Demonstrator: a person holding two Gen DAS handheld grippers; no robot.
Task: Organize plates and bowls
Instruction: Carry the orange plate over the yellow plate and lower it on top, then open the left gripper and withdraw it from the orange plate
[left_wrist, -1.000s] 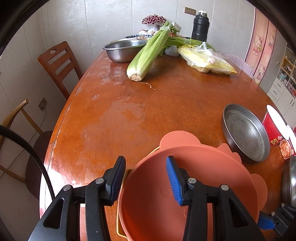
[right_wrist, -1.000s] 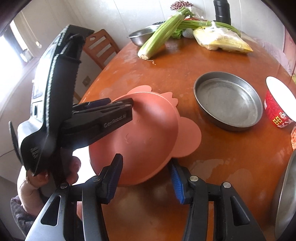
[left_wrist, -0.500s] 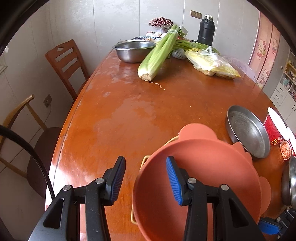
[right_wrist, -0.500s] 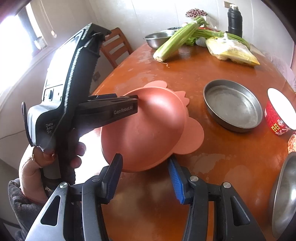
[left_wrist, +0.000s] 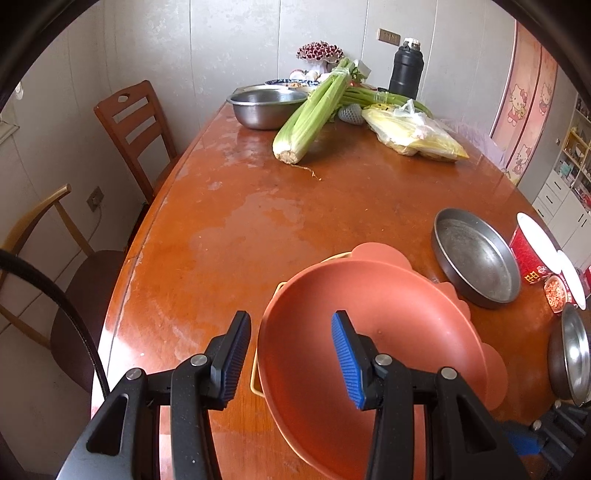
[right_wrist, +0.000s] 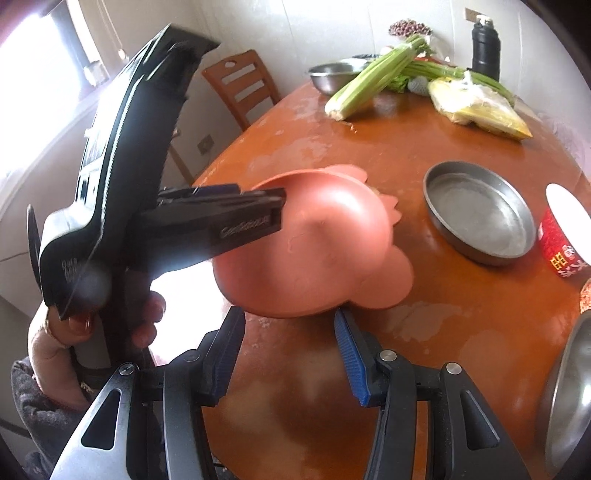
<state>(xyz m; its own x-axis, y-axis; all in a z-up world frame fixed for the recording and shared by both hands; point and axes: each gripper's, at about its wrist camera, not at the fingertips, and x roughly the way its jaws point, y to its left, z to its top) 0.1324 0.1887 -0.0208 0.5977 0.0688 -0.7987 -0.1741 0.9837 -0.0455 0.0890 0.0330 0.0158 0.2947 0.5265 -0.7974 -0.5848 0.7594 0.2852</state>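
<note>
A salmon-pink bowl (left_wrist: 369, 354) hangs tilted above the table, its underside (right_wrist: 306, 258) facing my right wrist camera. My left gripper (left_wrist: 291, 354) is shut on its near rim, one finger inside and one outside, and a thin yellow edge (left_wrist: 254, 373) shows against that rim. A person's hand (right_wrist: 144, 317) holds this gripper, whose fingers (right_wrist: 258, 214) reach over the rim. Under the bowl a salmon plate with a lobed edge (right_wrist: 391, 284) lies on the table. My right gripper (right_wrist: 288, 354) stands open just below the bowl, with nothing between its fingers.
A round steel pan (left_wrist: 476, 262) sits to the right of the plate, with a red cup with a white lid (left_wrist: 532, 254) beyond it. Another steel dish (left_wrist: 570, 354) is at the right edge. Celery (left_wrist: 310, 114), a steel bowl (left_wrist: 266, 107), a yellow bag and a black flask stand far back. Chairs (left_wrist: 133, 129) line the left side.
The left gripper has raised the pink bowl and tipped it further, so its underside now faces the right camera. The right gripper has stayed low by the table's near edge.
</note>
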